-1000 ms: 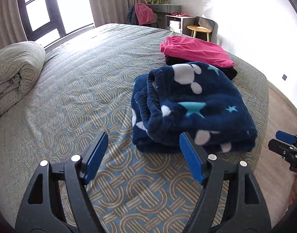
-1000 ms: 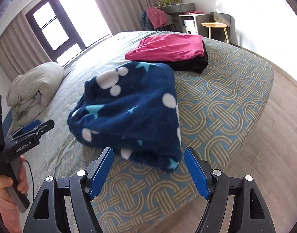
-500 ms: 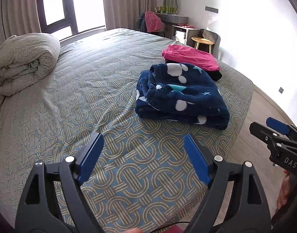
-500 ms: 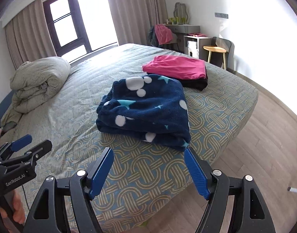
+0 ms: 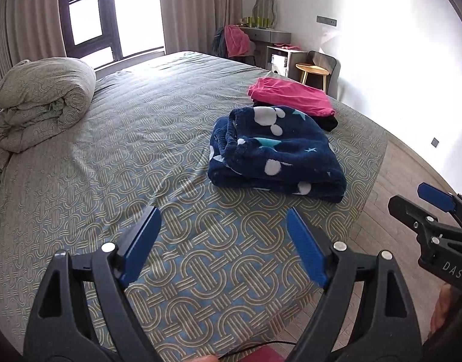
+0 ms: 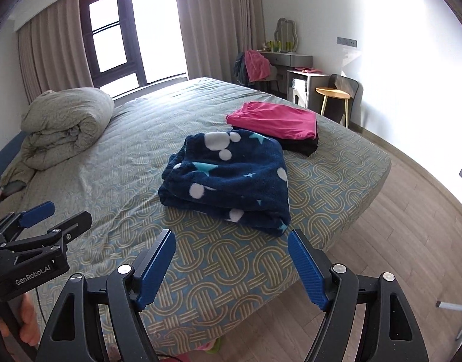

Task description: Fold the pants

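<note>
The navy fleece pants with white dots and teal stars (image 5: 276, 154) lie folded in a thick bundle on the patterned bed (image 5: 140, 138), near its right corner; they also show in the right wrist view (image 6: 228, 178). My left gripper (image 5: 223, 247) is open and empty, held back above the bed's near edge. My right gripper (image 6: 231, 261) is open and empty, also well short of the pants. Each gripper shows in the other's view, the right one (image 5: 424, 208) and the left one (image 6: 56, 217).
A folded pink garment on a black one (image 6: 276, 120) lies just behind the pants. A rolled duvet (image 5: 43, 99) sits at the bed's far left. Wooden floor (image 6: 412, 211) runs to the right, with a yellow stool (image 6: 333, 96) and dresser by the wall.
Both grippers have pulled back and up from the folded pants, which now sit farther away. Both stayed open and empty.
</note>
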The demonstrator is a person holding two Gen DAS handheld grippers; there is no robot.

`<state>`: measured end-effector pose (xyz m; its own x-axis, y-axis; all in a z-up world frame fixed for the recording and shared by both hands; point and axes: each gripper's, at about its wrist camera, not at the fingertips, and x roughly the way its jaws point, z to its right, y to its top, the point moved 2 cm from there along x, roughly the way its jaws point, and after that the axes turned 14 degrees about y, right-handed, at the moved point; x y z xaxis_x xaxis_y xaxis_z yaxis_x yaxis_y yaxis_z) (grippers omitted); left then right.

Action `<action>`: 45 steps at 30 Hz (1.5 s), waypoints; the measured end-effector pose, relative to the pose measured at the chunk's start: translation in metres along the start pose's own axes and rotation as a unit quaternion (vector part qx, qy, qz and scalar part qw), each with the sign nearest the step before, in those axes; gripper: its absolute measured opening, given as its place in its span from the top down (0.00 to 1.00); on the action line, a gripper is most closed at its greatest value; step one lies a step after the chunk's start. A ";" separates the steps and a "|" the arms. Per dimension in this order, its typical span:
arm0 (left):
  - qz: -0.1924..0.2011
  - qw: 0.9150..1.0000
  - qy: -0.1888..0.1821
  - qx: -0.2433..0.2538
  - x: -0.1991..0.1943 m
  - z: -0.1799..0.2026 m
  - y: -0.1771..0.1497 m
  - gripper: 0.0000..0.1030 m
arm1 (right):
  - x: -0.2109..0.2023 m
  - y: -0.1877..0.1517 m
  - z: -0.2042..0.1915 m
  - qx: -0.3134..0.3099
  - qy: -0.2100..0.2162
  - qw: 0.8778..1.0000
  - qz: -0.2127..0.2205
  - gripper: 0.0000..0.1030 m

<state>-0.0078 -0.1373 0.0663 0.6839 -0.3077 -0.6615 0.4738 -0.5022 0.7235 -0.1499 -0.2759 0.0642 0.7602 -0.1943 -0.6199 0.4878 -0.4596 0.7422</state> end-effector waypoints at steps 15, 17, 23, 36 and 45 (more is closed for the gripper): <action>-0.010 1.000 -0.002 0.003 0.005 0.005 0.000 0.17 | 0.004 -0.004 0.008 0.007 -0.004 1.000 -0.013 0.24; -0.009 1.000 -0.001 0.003 0.005 0.005 0.000 0.17 | 0.005 -0.004 0.008 0.006 -0.003 1.000 -0.015 0.24; -0.003 1.000 0.003 0.007 0.005 0.006 0.001 0.17 | 0.007 -0.003 0.006 0.002 -0.003 1.000 -0.018 0.24; -0.007 1.000 0.008 0.010 0.007 0.009 0.001 0.17 | 0.008 -0.003 0.007 0.003 -0.004 1.000 -0.019 0.24; -0.008 1.000 0.007 0.011 0.006 0.009 0.001 0.17 | 0.007 -0.006 0.005 0.003 -0.005 1.000 -0.020 0.24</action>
<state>-0.0079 -0.1470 0.0614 0.6846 -0.2880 -0.6696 0.4725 -0.5241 0.7085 -0.1496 -0.2790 0.0541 0.7361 -0.1846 -0.6512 0.5145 -0.4725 0.7156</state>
